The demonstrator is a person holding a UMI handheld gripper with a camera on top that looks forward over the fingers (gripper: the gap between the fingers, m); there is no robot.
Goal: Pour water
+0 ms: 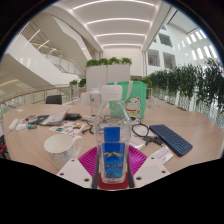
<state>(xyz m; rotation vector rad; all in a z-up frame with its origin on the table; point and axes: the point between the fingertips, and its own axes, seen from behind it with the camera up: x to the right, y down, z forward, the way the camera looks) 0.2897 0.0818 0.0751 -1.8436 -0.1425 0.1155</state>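
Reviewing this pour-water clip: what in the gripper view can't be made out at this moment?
- Bottle, gripper view: its base is hidden between the fingers' pads; water level unreadable.
- Gripper: whether both fingers press the bottle cannot be told.
- White cup: its inside is hidden by its own wall.
- Clutter on the table beyond the cup: too small to identify.
- Dark keyboard-like object: too small to confirm.
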